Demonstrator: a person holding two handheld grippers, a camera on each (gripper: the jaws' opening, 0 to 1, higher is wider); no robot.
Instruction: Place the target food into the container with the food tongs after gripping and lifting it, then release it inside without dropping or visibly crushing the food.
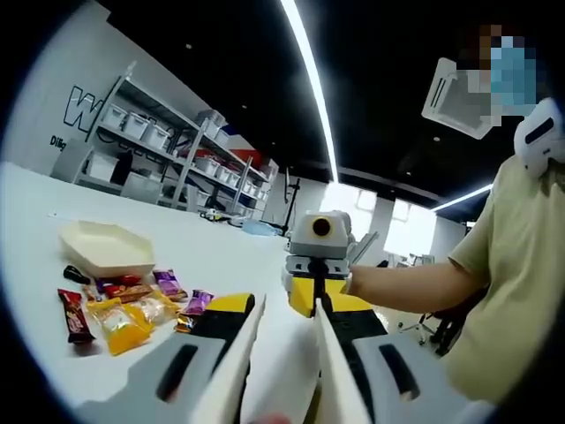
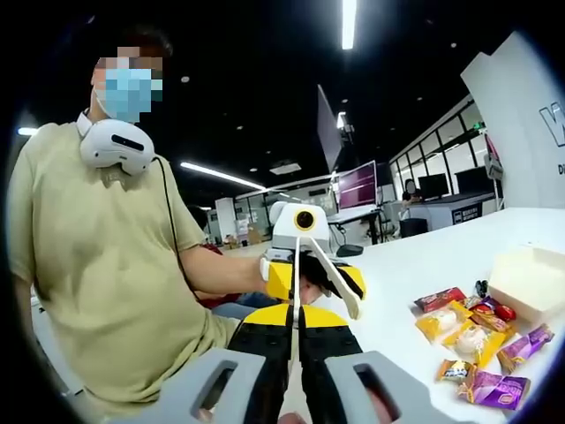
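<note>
- Yellow-and-black, my left gripper [image 1: 281, 371] rises from 6 o'clock of the left gripper view with its pale jaws spread apart, nothing between them.
- Just past it at 12 o'clock of those jaws, my right gripper [image 1: 320, 291] faces the camera; in the right gripper view its own jaws [image 2: 296, 371] sit pressed together, holding nothing.
- In the right gripper view my left gripper [image 2: 309, 265] carries the white food tongs [image 2: 334, 276], arms splayed toward 5 o'clock.
- Wrapped snacks [image 1: 132, 309] lie in a heap on the white table [image 1: 203, 252] at 9 o'clock of my left gripper, touching one another.
- The cream container [image 1: 106, 247] sits just beyond the heap at 10 o'clock, empty as far as I can see.
- Shelving with bins [image 1: 177, 146] stands well behind, at 11 o'clock.
</note>
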